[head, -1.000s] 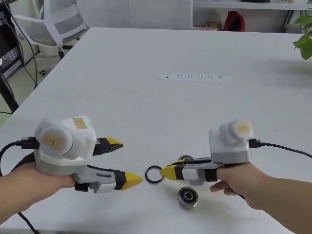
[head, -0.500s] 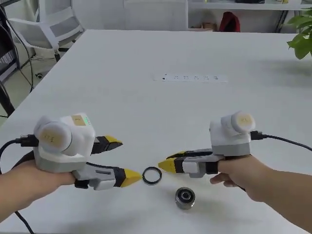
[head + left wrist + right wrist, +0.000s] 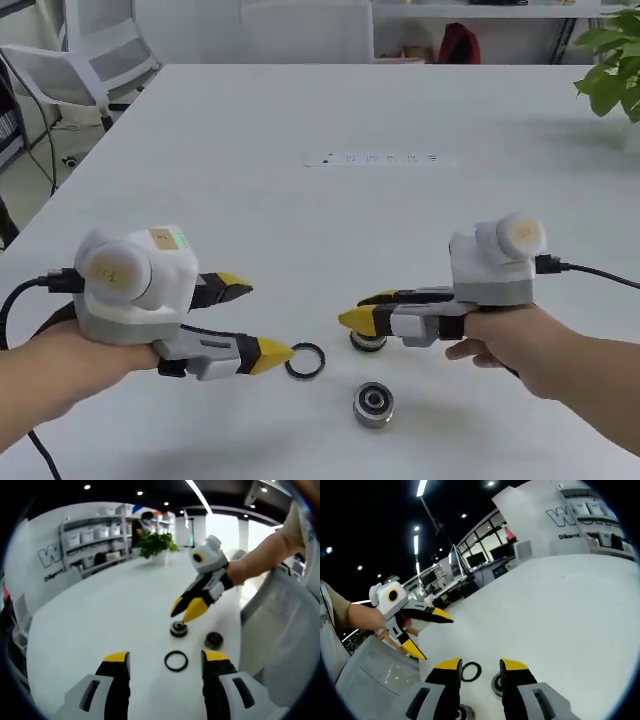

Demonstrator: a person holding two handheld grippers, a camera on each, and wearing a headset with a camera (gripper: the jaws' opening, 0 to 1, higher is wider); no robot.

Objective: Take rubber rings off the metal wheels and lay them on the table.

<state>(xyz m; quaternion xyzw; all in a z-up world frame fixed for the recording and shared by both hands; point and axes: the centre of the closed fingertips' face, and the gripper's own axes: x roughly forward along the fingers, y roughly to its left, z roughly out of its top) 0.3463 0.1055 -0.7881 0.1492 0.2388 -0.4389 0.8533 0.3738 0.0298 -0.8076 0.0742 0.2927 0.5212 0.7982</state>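
Rubber ring (image 3: 305,361) lies on white office table (image 3: 300,200); left hand-held gripper (image 3: 260,320), right hand-held gripper (image 3: 362,309) gape empty.

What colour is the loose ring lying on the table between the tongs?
Black; the thin round rubber ring shows best in the left gripper view.

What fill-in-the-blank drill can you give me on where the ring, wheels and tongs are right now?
The black rubber ring lies flat on the ___.
The metal wheels beside it number ___.
The left tongs stand wide ___, holding nothing.
The right tongs hover over the wheel ___ from the person.
Missing: table; two; open; farther.
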